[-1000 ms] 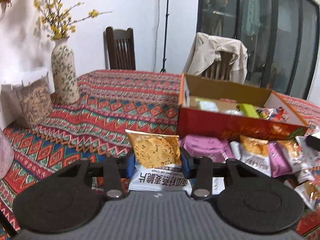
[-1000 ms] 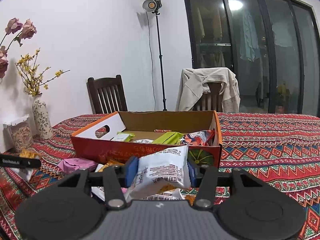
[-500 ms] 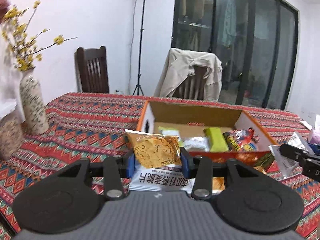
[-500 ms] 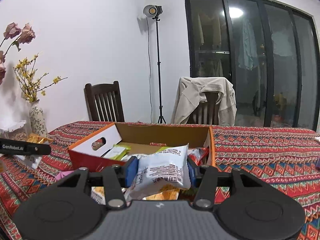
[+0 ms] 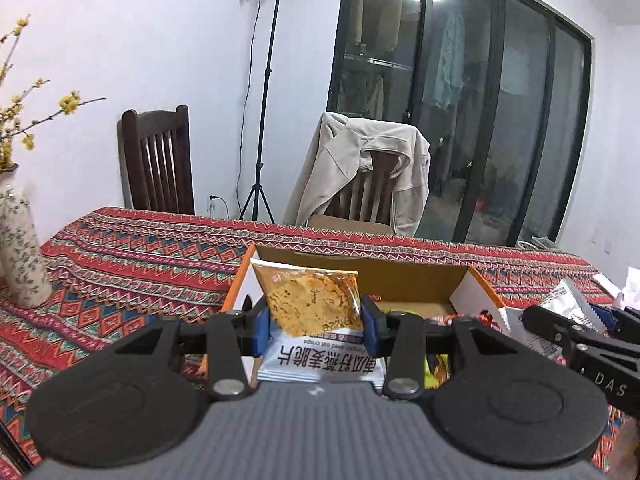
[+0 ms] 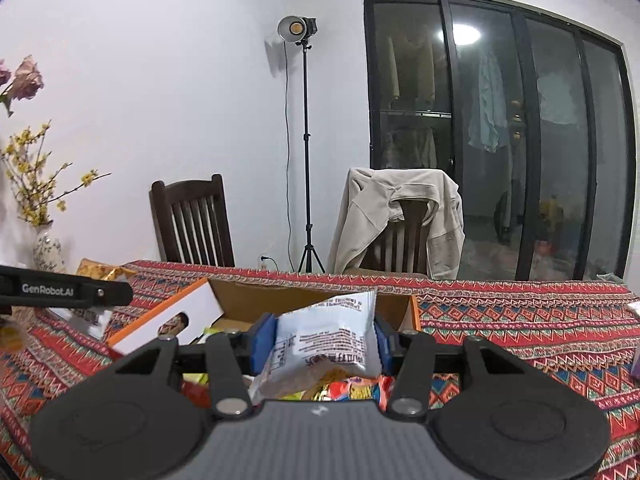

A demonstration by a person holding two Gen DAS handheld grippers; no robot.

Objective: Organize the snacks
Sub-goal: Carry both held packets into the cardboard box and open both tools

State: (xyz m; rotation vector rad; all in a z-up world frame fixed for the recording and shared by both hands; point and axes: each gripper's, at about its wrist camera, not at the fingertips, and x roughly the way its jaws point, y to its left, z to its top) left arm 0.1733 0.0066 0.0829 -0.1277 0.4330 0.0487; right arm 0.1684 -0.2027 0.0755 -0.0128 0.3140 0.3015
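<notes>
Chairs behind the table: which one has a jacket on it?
The right-hand chair, nearer the glass doors; a beige jacket hangs over its back. The dark chair left of the light stand is bare.

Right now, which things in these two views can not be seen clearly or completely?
- Left wrist view: the box floor, hidden by the oat crisp packet in the left gripper.
- Right wrist view: snacks in the box, covered by the white packet in the right gripper.
- Vase: cut off by the left edge.
</notes>
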